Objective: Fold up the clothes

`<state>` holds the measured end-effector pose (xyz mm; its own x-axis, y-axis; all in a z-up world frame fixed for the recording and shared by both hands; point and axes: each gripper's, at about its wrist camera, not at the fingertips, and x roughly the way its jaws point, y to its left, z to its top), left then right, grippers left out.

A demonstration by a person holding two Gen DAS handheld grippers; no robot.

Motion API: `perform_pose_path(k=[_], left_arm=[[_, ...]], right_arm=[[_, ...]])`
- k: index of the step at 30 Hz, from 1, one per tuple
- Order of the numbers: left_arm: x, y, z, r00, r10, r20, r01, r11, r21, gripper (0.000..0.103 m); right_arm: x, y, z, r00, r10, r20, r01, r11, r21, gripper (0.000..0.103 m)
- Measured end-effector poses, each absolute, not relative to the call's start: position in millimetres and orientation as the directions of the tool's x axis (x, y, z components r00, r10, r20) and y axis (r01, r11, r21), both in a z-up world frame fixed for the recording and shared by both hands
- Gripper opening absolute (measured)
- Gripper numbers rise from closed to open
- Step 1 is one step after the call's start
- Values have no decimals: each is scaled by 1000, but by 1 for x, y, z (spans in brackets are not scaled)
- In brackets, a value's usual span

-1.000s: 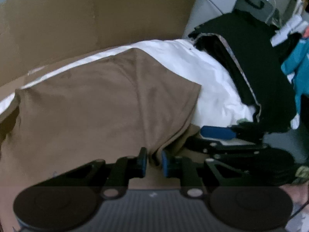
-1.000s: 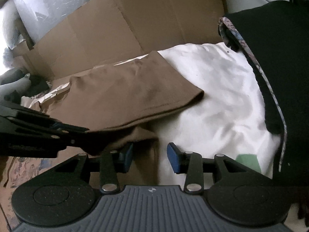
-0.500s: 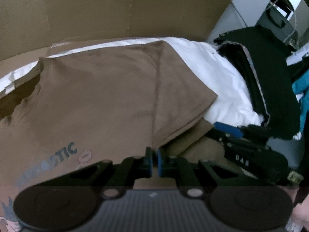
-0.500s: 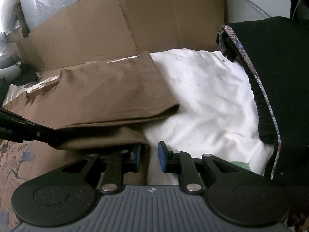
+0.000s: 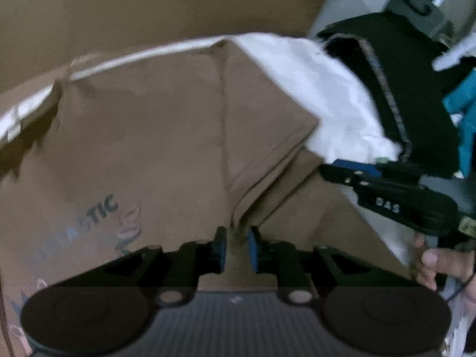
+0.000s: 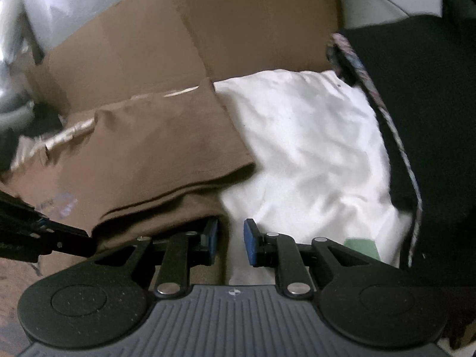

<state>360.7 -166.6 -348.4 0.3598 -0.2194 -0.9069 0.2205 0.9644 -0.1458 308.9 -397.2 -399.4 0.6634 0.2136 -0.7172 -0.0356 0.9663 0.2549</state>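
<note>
A brown T-shirt point(image 5: 142, 136) with blue lettering lies spread on a white sheet point(image 5: 336, 104), its right side folded over in layers. My left gripper point(image 5: 237, 238) is at the near end of that fold. Its jaws are opening, with the folded edge between the blue pads and no longer pinched. My right gripper point(image 6: 230, 235) is at the shirt's point(image 6: 154, 154) right edge, jaws narrowly apart. The cloth's edge lies by the left pad and the right pad is clear of it. In the left wrist view the right gripper point(image 5: 336, 168) reaches in from the right, held by a hand point(image 5: 431, 258).
Cardboard panels point(image 6: 184, 38) stand behind the sheet point(image 6: 312, 148). A black garment with patterned trim point(image 6: 422, 104) lies along the right, teal cloth point(image 5: 464, 98) beyond it. Clear plastic wrap point(image 6: 65, 3) is at the far left. The left gripper's finger point(image 6: 65, 238) pokes in at the lower left.
The left pads shut on the shirt's folded edge half a second ago and have now parted. The right jaws narrowed a second ago and have since held.
</note>
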Motion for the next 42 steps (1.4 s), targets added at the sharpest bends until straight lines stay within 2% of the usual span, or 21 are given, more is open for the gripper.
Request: perform_pose_path(k=[3, 5, 9, 14, 18, 31, 33, 34, 35, 39, 42], left_arm=[[364, -174, -328, 374, -273, -886, 246, 951, -190, 29], [369, -186, -317, 388, -288, -875, 290, 940, -181, 40], [389, -209, -313, 410, -276, -869, 324, 935, -144, 42], [416, -230, -324, 461, -248, -852, 334, 938, -92, 53], [436, -248, -339, 460, -250, -852, 346, 934, -88, 53], [447, -281, -374, 491, -196, -849, 327, 944, -29, 51], [445, -284, -372, 508, -191, -840, 348, 937, -3, 44], [444, -286, -371, 520, -193, -832, 363, 932, 11, 33], [443, -286, -369, 533, -192, -824, 374, 927, 25, 26], [445, -288, -375, 492, -206, -846, 394, 919, 6, 29], [446, -286, -384, 470, -178, -865, 383, 923, 18, 35]], right_arm=[[301, -407, -397, 671, 225, -707, -11, 956, 294, 25], [296, -412, -395, 677, 226, -701, -1, 952, 306, 25], [287, -420, -393, 682, 214, -700, 32, 947, 320, 27], [278, -430, -390, 695, 217, -686, 57, 934, 353, 32], [271, -436, -388, 706, 212, -675, 67, 930, 361, 39], [259, -446, -402, 695, 219, -685, 98, 915, 392, 40], [261, -446, -402, 694, 218, -687, 97, 916, 389, 39], [261, -446, -402, 693, 217, -687, 97, 917, 388, 39], [261, -445, -402, 694, 216, -687, 98, 917, 388, 39], [261, -444, -404, 693, 213, -689, 101, 917, 386, 40], [261, -443, -405, 691, 210, -691, 102, 919, 381, 40]])
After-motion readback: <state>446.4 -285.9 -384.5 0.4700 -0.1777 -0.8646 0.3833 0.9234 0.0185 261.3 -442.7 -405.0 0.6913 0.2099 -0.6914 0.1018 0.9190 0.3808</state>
